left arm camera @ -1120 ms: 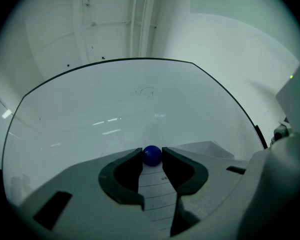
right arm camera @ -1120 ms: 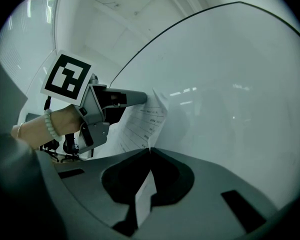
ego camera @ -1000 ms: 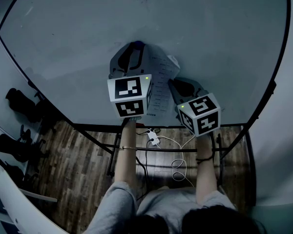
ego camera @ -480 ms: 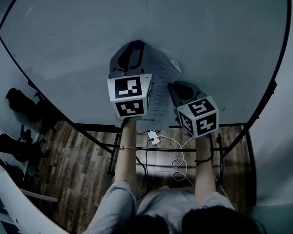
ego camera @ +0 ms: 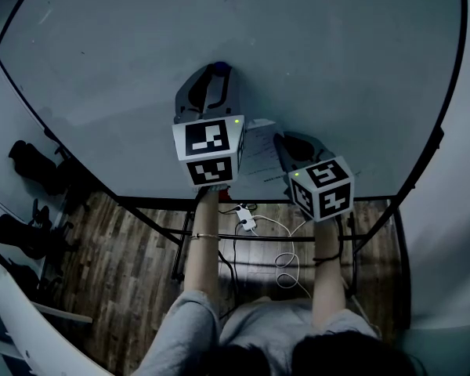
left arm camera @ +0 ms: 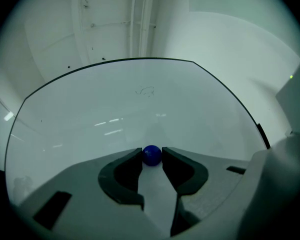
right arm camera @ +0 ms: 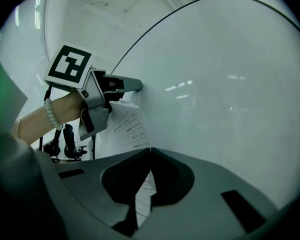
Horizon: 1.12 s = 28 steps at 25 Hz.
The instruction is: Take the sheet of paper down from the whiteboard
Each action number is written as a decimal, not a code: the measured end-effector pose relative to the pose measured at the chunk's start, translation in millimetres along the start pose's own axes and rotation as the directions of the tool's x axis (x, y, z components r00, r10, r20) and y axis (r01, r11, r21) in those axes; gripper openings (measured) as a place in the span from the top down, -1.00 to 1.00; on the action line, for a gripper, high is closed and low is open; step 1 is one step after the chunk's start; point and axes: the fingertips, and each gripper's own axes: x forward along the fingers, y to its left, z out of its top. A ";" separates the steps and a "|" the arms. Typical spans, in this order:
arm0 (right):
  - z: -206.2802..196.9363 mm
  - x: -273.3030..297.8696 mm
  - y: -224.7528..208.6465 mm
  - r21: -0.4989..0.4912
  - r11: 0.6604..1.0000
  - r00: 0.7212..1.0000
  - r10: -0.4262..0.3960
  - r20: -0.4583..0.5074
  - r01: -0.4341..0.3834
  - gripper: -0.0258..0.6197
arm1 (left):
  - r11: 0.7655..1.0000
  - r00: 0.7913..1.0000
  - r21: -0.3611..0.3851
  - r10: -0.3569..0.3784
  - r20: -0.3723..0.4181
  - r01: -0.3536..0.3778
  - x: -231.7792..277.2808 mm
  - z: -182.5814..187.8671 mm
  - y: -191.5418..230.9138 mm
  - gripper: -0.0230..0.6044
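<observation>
A: Your right gripper (right arm camera: 150,150) is pinched together on the sheet of paper (right arm camera: 126,129), which lies against the whiteboard (right arm camera: 230,84).
B: And your left gripper (left arm camera: 152,150) is clamped on the blue magnet (left arm camera: 151,156) near the sheet's top.

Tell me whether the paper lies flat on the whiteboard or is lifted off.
Lifted: the sheet of paper curls away from the whiteboard, its edge pinched in the right gripper.

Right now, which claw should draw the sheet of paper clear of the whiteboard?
Right. The right claw is shut on the edge of the sheet of paper, probably ready to pull; the left claw is occupied, clamped on the blue magnet.
</observation>
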 end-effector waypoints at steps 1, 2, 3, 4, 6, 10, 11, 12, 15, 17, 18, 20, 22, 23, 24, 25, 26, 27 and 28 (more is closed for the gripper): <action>0.1 -0.3 -0.4 0.001 1.000 1.000 -0.001 0.001 0.001 0.92 | 1.000 1.000 0.002 -0.001 -0.002 0.001 0.3 -0.4 -0.1 0.51; 0.2 -0.6 -0.8 0.002 1.000 1.000 -0.001 0.002 0.001 0.92 | 1.000 1.000 0.005 -0.004 -0.005 0.004 0.8 -0.7 -0.6 0.51; 0.3 -0.7 -1.2 0.003 1.000 1.000 -0.001 0.002 0.001 0.92 | 1.000 1.000 0.008 -0.010 -0.007 0.010 1.3 -1.0 -1.4 0.51; 0.4 -1.0 -1.4 0.004 1.000 1.000 -0.001 0.003 0.001 0.92 | 1.000 1.000 0.010 -0.017 -0.009 0.018 1.8 -1.2 -2.7 0.51; 0.3 -2.0 -0.8 0.005 1.000 1.000 0.000 0.003 0.000 0.92 | 1.000 1.000 0.011 -0.028 -0.008 0.028 1.5 -1.1 -4.8 0.51; -2.3 -6.3 -0.4 0.011 1.000 1.000 0.000 0.000 0.000 0.92 | 1.000 1.000 0.006 -0.024 -0.003 0.024 -2.1 0.8 -4.3 0.51; -3.1 -7.2 -1.3 0.013 1.000 1.000 0.000 0.000 0.000 0.92 | 1.000 1.000 0.003 -0.020 0.001 0.020 -2.9 1.3 -3.4 0.51; -3.5 -8.0 -1.9 0.015 1.000 1.000 0.000 0.000 0.000 0.92 | 1.000 1.000 0.000 -0.015 0.003 0.015 -3.8 1.4 -2.1 0.51; -4.2 -10.1 -1.9 0.014 1.000 1.000 0.000 0.001 -0.001 0.92 | 1.000 1.000 0.000 -0.007 0.009 0.007 -8.8 1.0 0.6 0.51; -5.7 -12.1 -2.6 0.012 1.000 1.000 -0.002 0.001 0.002 0.92 | 1.000 1.000 -0.005 -0.005 0.015 0.005 -15.1 0.2 0.5 0.51; -7.0 -13.3 -3.4 0.011 1.000 1.000 -0.004 0.000 0.004 0.92 | 1.000 1.000 -0.016 -0.007 0.022 0.007 -18.9 -0.1 0.8 0.51; -11.2 -16.2 -6.3 0.014 1.000 1.000 -0.012 -0.006 0.012 0.92 | 0.999 1.000 -0.050 -0.012 0.029 0.013 -26.9 -2.7 3.0 0.51; -16.9 -20.0 -10.4 0.019 1.000 1.000 -0.023 -0.014 0.023 0.92 | 0.996 1.000 -0.083 -0.018 0.022 0.020 -33.9 -7.2 6.8 0.51; -19.4 -22.1 -12.5 0.023 0.999 0.999 -0.029 -0.017 0.029 0.92 | 0.995 1.000 -0.099 -0.025 0.018 0.026 -37.4 -9.2 8.5 0.51; -21.3 -24.1 -14.0 0.027 0.999 0.999 -0.034 -0.019 0.034 0.92 | 0.992 0.999 -0.118 -0.031 0.016 0.033 -41.4 -10.8 10.2 0.51; -22.6 -25.9 -14.8 0.027 0.999 0.999 -0.038 -0.020 0.039 0.92 | 0.990 0.999 -0.138 -0.037 0.015 0.039 -45.8 -12.5 11.5 0.51; -23.7 -27.7 -15.2 0.025 0.999 0.999 -0.041 -0.022 0.041 0.92 | 0.987 0.999 -0.155 -0.043 0.009 0.044 -50.3 -15.1 12.5 0.51; -24.6 -29.2 -15.3 0.023 0.999 0.999 -0.042 -0.023 0.043 0.92 | 0.985 0.999 -0.167 -0.047 -0.002 0.046 -54.5 -18.5 13.0 0.52; -25.4 -30.7 -15.0 0.021 0.999 0.999 -0.043 -0.024 0.043 0.92 | 0.984 0.999 -0.174 -0.049 -0.017 0.045 -58.7 -22.6 13.6 0.62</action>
